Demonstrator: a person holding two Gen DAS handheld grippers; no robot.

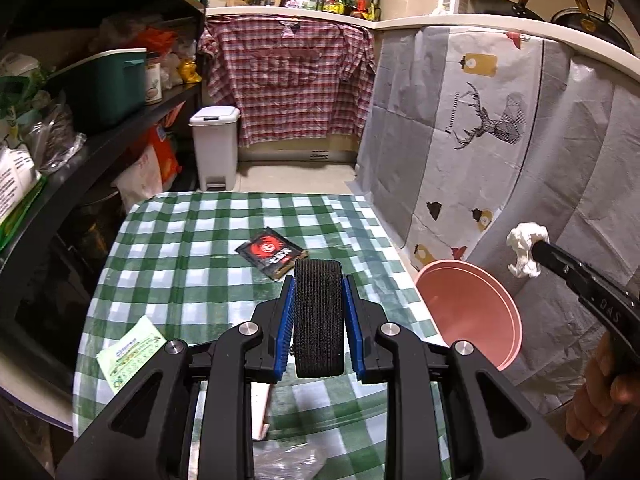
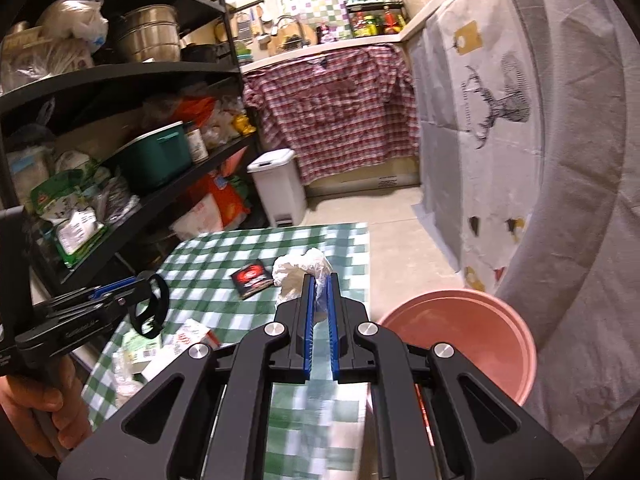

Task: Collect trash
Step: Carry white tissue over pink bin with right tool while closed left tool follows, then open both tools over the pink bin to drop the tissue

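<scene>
My left gripper (image 1: 319,282) is shut on a black ribbed elastic band (image 1: 319,316), held above the green checked table (image 1: 192,248). The right wrist view shows that gripper (image 2: 145,282) at the left with the band (image 2: 154,306) looped at its tip. My right gripper (image 2: 320,282) is shut on a crumpled white tissue (image 2: 298,270). In the left wrist view it (image 1: 536,252) hangs with the tissue (image 1: 524,248) off the table's right side, above a pink basin (image 1: 468,312). A red-and-black sachet (image 1: 272,254) lies mid-table. A green packet (image 1: 130,354) lies near the left edge.
The pink basin (image 2: 460,340) stands on the floor between the table and a cloth-covered counter (image 1: 500,120). A white pedal bin (image 1: 214,144) stands beyond the table's far end. Dark shelves (image 1: 100,128) full of goods line the left. Small boxes and wrappers (image 2: 192,338) lie on the near table.
</scene>
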